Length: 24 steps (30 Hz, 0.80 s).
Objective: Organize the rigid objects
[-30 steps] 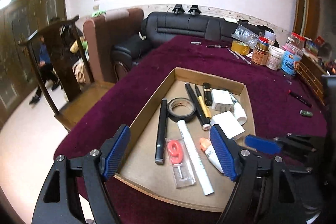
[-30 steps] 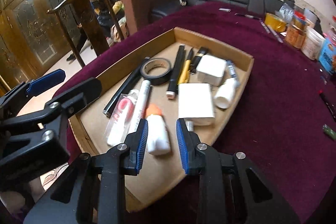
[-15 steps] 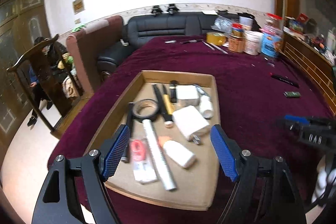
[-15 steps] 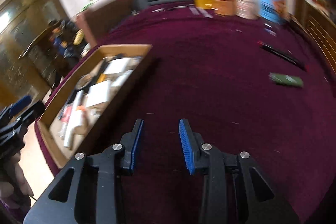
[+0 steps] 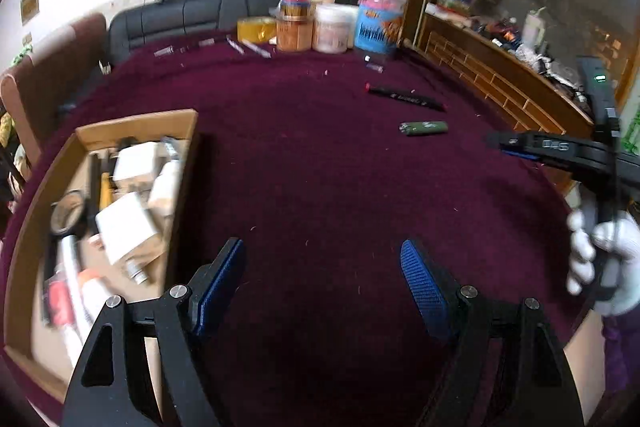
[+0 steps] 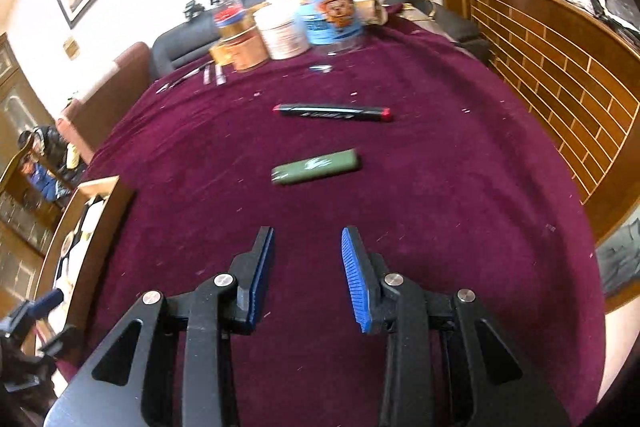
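A green lighter (image 6: 315, 167) lies on the purple tablecloth just ahead of my right gripper (image 6: 307, 275), which is open and empty above the cloth. Beyond it lies a black marker with red ends (image 6: 332, 112). Both also show in the left wrist view: the lighter (image 5: 424, 127) and the marker (image 5: 404, 98). My left gripper (image 5: 322, 287) is wide open and empty over bare cloth. The cardboard tray (image 5: 182, 163) with pens, tape, white boxes and tubes lies to its left.
Jars and tubs (image 6: 304, 23) stand at the far edge of the table, with several pens (image 6: 208, 75) beside them. A wooden cabinet (image 6: 560, 75) runs along the right. The tray's corner (image 6: 100, 195) shows at left in the right wrist view.
Both grippers have swung right, away from the tray toward the lighter and marker. The right gripper has come closer to the lighter and opened wider.
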Each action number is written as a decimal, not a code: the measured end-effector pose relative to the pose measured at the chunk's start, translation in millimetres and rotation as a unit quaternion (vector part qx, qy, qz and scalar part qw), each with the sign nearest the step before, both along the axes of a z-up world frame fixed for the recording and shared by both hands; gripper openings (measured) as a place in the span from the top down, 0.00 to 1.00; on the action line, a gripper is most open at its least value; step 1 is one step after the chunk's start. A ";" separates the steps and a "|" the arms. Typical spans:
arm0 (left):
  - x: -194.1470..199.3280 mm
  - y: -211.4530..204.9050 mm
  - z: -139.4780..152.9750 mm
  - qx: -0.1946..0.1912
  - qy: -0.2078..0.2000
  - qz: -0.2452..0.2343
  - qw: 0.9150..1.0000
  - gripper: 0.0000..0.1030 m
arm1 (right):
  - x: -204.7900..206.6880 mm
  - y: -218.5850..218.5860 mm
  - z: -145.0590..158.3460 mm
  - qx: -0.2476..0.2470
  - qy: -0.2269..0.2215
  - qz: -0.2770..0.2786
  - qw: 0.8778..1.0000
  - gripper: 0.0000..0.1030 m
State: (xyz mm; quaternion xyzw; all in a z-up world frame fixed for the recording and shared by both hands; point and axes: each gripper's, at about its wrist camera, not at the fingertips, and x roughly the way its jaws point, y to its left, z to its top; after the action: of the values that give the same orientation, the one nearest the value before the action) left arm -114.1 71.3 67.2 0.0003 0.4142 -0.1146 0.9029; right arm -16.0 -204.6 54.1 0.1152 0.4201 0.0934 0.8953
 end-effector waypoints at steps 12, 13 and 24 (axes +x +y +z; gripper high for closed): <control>76.6 -10.2 -53.2 -0.040 0.057 0.018 0.997 0.09 | 98.2 -10.3 -33.4 0.004 0.050 -0.059 0.997 0.69; 77.7 -8.8 -55.2 -0.049 0.062 0.014 0.997 0.05 | 108.1 -12.5 -37.8 0.008 0.055 -0.065 0.996 0.69; 76.8 3.4 -54.4 -0.097 0.058 0.007 0.994 0.02 | 74.0 54.7 -47.9 0.064 0.133 0.125 0.981 0.66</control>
State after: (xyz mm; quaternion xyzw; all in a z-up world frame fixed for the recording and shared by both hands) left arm -37.3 74.7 12.8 -0.0969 0.4531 -0.1476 0.8738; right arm 57.9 -149.9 6.1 0.1297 0.5400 0.2151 0.8033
